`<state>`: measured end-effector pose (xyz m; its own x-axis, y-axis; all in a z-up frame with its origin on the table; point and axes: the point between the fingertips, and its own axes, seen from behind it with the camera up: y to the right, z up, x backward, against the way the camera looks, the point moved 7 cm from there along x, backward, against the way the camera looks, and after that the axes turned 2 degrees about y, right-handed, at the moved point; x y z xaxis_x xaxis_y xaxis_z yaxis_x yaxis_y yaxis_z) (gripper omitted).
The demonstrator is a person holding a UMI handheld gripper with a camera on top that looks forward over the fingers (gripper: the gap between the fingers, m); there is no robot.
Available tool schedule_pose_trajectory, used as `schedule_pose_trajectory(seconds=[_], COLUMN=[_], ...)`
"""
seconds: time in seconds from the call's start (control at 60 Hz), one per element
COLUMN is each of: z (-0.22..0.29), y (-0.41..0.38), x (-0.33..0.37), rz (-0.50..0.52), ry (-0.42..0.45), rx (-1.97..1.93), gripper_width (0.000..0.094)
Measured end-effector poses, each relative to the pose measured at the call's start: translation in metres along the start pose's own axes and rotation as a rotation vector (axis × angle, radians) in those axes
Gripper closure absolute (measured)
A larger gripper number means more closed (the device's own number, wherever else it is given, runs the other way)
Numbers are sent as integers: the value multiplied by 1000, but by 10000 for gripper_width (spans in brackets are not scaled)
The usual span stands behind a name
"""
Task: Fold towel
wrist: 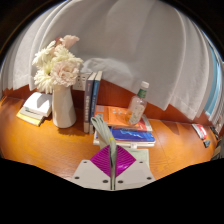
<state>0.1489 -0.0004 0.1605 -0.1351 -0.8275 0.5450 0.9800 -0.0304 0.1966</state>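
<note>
My gripper (112,160) is shut, its two magenta pads (123,159) pressed together on a thin fold of grey-green towel (103,132). The towel edge rises from between the fingers as a narrow strip and leans a little left, above the wooden table (30,150). The rest of the towel is hidden below the fingers.
Beyond the fingers, a white vase of pale flowers (64,98), upright books (91,100), a clear bottle (138,103) and flat books (128,132) stand on the table. A small book stack (36,106) lies at the left. A white curtain (150,50) hangs behind.
</note>
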Motion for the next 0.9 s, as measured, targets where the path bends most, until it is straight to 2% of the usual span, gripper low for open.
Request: schedule_pose_trajectory(seconds=[0.15,0.233,0.283,0.333,0.4,0.45,0.733,0.9], z=[-16,-43,-63,-84,-105,-103,15,57], y=[91,117,123,127,128,131,106,56], x=[-2,-17,-28,-40,-46,-42,85,182], rz=[-37,0,44,76,82,76,12,48], ry=[2,-31,-53,-87,-141,-145,107,234], rx=[-36,-65,-79,-92,-100,-103,-116,-142], gripper_width=[902,894,853,698,384,264,258,255])
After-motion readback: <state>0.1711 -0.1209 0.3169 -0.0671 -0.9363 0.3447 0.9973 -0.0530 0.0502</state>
